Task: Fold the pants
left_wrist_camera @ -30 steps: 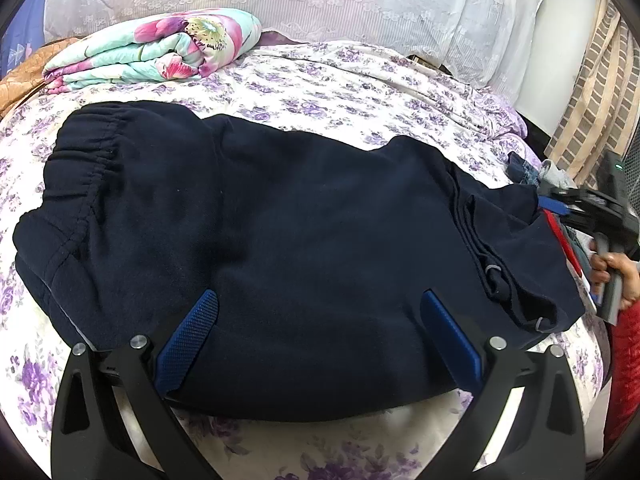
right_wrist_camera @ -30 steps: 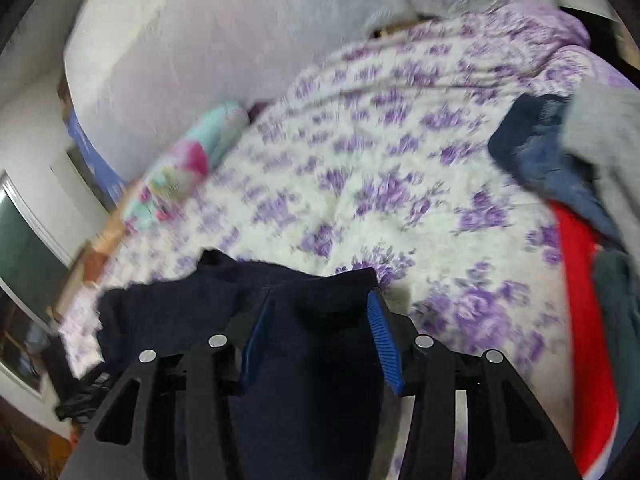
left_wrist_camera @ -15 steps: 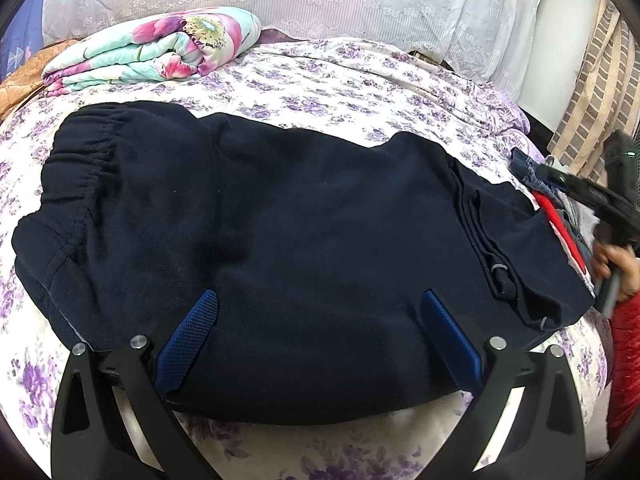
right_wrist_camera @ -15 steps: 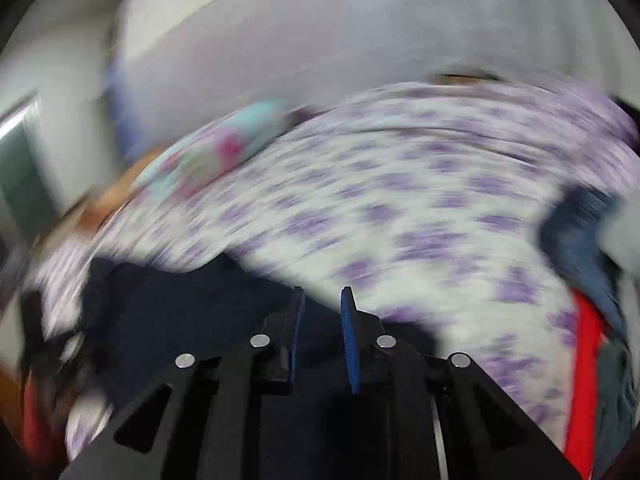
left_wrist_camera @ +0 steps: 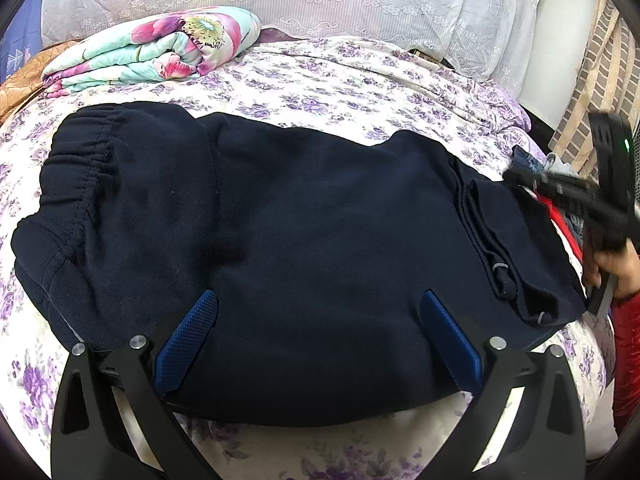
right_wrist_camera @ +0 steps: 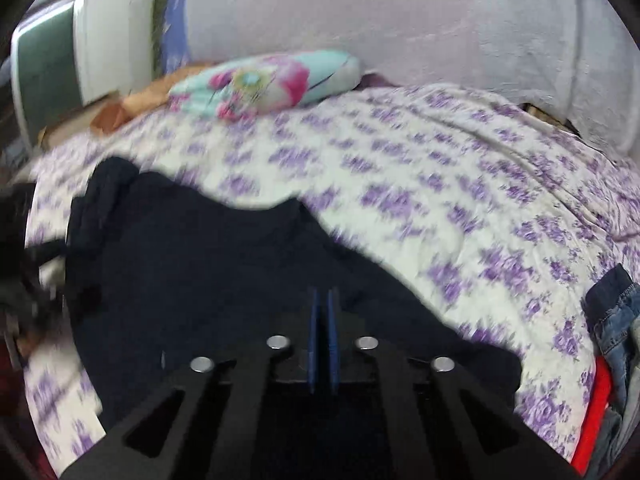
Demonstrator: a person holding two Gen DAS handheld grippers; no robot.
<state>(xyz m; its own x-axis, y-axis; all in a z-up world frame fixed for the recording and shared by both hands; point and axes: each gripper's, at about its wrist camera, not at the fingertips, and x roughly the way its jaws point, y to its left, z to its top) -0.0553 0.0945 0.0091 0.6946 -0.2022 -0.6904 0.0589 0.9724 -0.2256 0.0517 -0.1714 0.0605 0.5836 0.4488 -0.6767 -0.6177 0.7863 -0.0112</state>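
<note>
Dark navy pants [left_wrist_camera: 300,220] lie folded across the flowered bed sheet [left_wrist_camera: 340,80], elastic waistband at the left, leg ends and cuffs at the right. My left gripper [left_wrist_camera: 318,296] is open, its blue pads spread wide over the pants' near edge with nothing gripped. A hand holds my right gripper [left_wrist_camera: 560,192] just above the pants' right end. In the blurred right wrist view the right gripper [right_wrist_camera: 322,294] is shut, pads together with nothing between them, hovering over the pants [right_wrist_camera: 220,260].
A folded floral quilt [left_wrist_camera: 160,52] lies at the far left of the bed. Jeans [right_wrist_camera: 612,312] and a red garment [right_wrist_camera: 596,412] are piled at the right edge. A white lace cover runs behind the bed, and a red sleeve [left_wrist_camera: 628,352] shows at right.
The right gripper's jaws went from open around the pants' leg end to fully shut and empty. It rolled upright and swung sideways. The left gripper and pants stayed put.
</note>
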